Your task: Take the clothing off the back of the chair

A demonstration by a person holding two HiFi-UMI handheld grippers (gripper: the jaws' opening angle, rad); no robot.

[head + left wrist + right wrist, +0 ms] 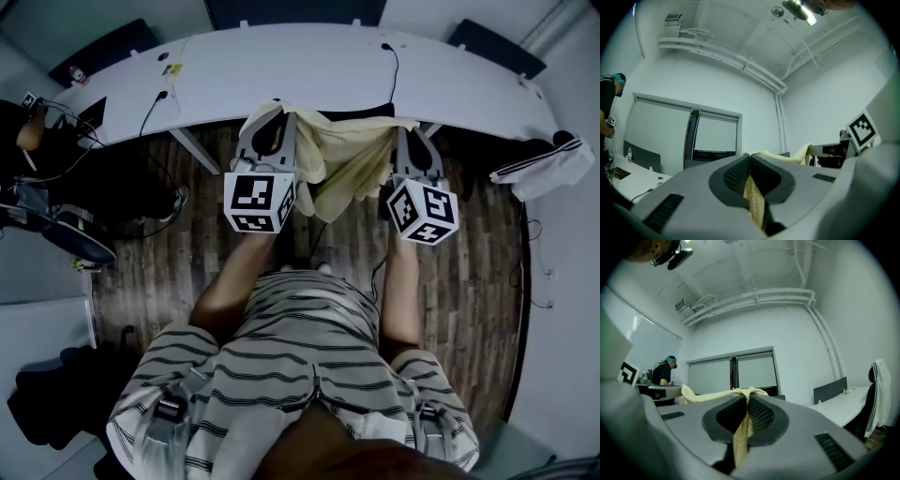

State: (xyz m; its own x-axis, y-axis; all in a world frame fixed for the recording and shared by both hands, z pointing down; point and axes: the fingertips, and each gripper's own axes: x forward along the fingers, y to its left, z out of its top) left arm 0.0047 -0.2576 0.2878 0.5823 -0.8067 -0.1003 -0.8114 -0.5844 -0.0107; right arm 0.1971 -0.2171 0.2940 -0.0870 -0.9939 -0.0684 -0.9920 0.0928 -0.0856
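Observation:
A pale yellow garment [345, 159] hangs stretched between my two grippers, above the black chair back [361, 112] at the desk. My left gripper [271, 114] holds its left top corner; in the left gripper view the jaws [750, 158] are shut, with yellow cloth [755, 202] pinched between them. My right gripper [413, 133] holds the right top corner; in the right gripper view its jaws [748, 398] are also shut on yellow cloth [740, 439], and the top edge of the garment [708, 395] runs off to the left. Whether the cloth still touches the chair is hidden.
A long curved white desk [309, 66] with cables runs behind the chair. To the right, another chair carries a white striped jacket [548, 169]. A person [33, 136] sits at far left by a dark chair [66, 234]. Wooden floor [469, 281] lies beneath me.

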